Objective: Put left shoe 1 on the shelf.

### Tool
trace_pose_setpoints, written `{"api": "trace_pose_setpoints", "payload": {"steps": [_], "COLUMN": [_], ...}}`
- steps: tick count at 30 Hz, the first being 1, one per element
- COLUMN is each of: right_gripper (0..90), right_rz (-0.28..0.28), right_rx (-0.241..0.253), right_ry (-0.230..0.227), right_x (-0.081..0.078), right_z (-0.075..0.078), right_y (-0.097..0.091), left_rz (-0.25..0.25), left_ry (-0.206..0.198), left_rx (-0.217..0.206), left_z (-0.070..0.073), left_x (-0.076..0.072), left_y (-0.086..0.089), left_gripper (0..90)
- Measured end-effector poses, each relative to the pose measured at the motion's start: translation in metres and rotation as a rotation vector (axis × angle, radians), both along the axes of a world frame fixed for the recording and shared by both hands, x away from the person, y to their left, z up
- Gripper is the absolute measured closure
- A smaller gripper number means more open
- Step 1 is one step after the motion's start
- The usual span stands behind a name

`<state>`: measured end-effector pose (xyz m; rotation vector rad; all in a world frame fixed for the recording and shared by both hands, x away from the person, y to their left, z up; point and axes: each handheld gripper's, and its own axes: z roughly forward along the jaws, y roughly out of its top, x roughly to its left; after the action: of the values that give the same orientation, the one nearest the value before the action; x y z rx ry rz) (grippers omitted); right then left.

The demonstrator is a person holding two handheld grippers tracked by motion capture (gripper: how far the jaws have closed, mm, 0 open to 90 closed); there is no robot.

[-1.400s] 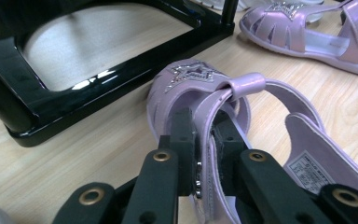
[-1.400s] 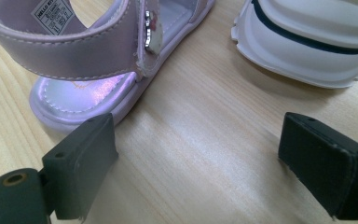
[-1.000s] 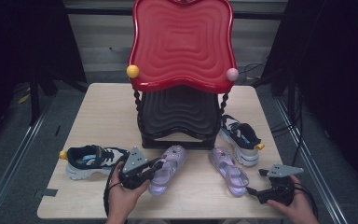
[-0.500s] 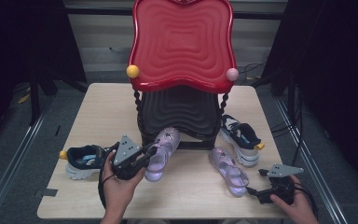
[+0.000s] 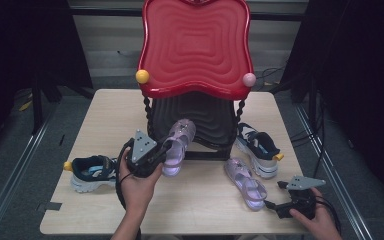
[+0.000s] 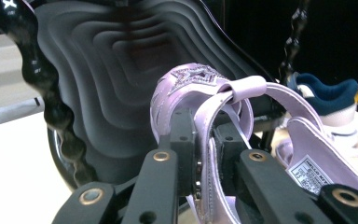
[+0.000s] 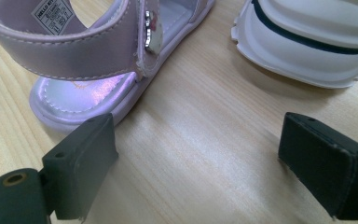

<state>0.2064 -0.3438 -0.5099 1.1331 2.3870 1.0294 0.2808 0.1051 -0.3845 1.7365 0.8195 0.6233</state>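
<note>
My left gripper (image 5: 164, 150) is shut on the strap of a lilac sandal (image 5: 179, 140) and holds it off the table, toe towards the black lower shelf (image 5: 205, 117) of a rack. In the left gripper view the jaws pinch the sandal's strap (image 6: 200, 86) in front of the black ribbed shelf (image 6: 116, 70). A second lilac sandal (image 5: 245, 182) lies on the table at the right. My right gripper (image 5: 274, 204) rests open on the table just behind its heel. The right gripper view has the sandal's heel (image 7: 84, 60) just past the left fingertip (image 7: 81, 158).
The rack's red wavy top tier (image 5: 195, 47) overhangs the black shelf, with twisted black posts (image 5: 149, 117) at its sides. One navy and white sneaker (image 5: 91, 172) lies at the table's left, another (image 5: 257, 147) right of the rack, its white sole (image 7: 307, 37) close ahead of my right gripper.
My left gripper has lifted the lilac sandal off the table and carried it forward towards the black lower shelf. The right gripper has stayed in place.
</note>
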Motion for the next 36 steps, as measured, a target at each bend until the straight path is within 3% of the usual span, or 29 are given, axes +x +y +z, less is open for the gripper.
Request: {"api": "trace_pose_setpoints", "payload": {"steps": [6,12,20,25,27,36], "right_gripper": [10.3,10.3,10.3,10.3,10.3,10.3], "right_rz": [0.000,0.000,0.000,0.000,0.000,0.000], "right_rx": [0.000,0.000,0.000,0.000,0.000,0.000], "right_ry": [0.000,0.000,0.000,0.001,0.000,0.000], "right_x": [0.000,0.000,0.000,0.000,0.000,0.000], "right_z": [0.000,0.000,0.000,0.000,0.000,0.000], "right_y": [0.000,0.000,0.000,0.000,0.000,0.000], "left_rz": [0.026,0.084,0.136,0.184,0.186,0.221], "left_ry": [-0.011,-0.038,-0.060,-0.090,-0.100,-0.120], "left_rx": [-0.020,-0.061,-0.058,-0.087,-0.078,-0.106], "left_z": [0.000,-0.004,-0.008,-0.010,-0.010,-0.015], "left_x": [0.008,0.018,0.029,0.037,0.041,0.056], "left_y": [-0.008,-0.020,-0.029,-0.033,-0.034,-0.047], "left_gripper": [81.6,81.6,81.6,81.6,81.6,81.5]}}
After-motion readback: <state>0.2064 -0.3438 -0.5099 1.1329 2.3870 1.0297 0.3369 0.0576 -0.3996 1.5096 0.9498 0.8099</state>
